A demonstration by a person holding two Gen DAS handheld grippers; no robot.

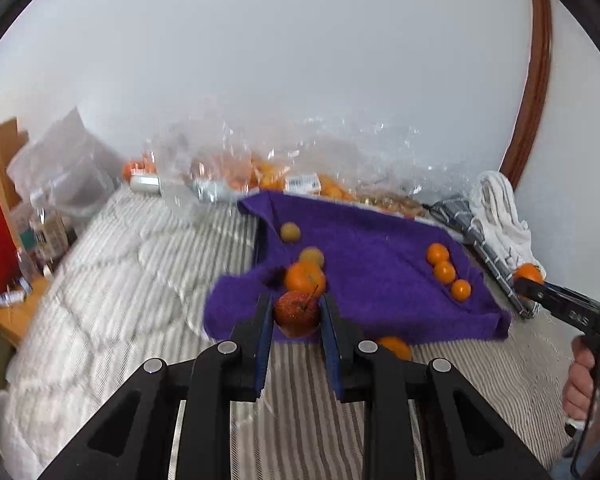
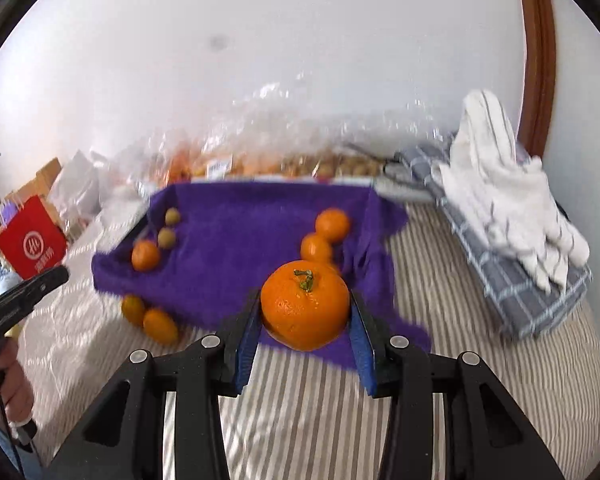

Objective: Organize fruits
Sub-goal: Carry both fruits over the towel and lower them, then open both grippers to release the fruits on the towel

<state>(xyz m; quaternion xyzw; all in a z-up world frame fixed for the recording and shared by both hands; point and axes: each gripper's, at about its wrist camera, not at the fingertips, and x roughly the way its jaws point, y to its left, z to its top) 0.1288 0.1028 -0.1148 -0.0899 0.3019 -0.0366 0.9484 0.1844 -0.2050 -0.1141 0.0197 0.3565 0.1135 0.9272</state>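
Both grippers are loaded, so left one first: the left gripper (image 1: 297,316) is clamped on a small red apple (image 1: 298,313), rough-skinned with a thin stem, held over the near edge of a fuzzy purple towel (image 1: 372,240). An orange (image 1: 305,278) and two dull yellowish fruits (image 1: 290,233) are lined up just behind it. Further right, three small oranges (image 1: 444,272) are set in a row. The right gripper (image 2: 305,316) is spread wider and pinched on a big glossy mandarin (image 2: 305,306) with a green stem, above the striped bedding (image 2: 300,400).
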